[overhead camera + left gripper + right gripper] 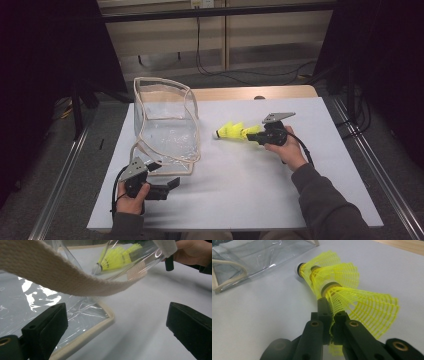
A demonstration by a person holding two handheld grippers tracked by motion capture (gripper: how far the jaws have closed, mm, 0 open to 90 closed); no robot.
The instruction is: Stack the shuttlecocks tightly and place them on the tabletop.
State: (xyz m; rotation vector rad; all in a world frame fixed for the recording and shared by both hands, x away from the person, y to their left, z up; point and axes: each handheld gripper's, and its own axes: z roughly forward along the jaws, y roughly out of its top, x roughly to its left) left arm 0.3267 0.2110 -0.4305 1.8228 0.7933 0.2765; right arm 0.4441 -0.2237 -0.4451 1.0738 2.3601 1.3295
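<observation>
With your right hand-held gripper (256,136) clamped on the nested yellow shuttlecocks (234,131) right of the clear bag (165,122), let the wide-open left hand-held gripper (167,175) steady its near edge first.

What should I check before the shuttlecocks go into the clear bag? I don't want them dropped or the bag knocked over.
1. Right gripper shut on the yellow shuttlecocks: ok, jaws pinch the mesh skirt of the nearest one.
2. Stack holding together: ok, three shuttlecocks sit nested, white cork tip leading.
3. Clear bag upright with its mouth open: ok in the high view.
4. Left gripper steadying the bag: not ok, jaws open, nothing between them, beside the bag's bottom corner.
5. Bag strap clear of the opening: cannot tell; it loops close past the left gripper.
6. Path from shuttlecocks to bag over the white table: ok.
</observation>
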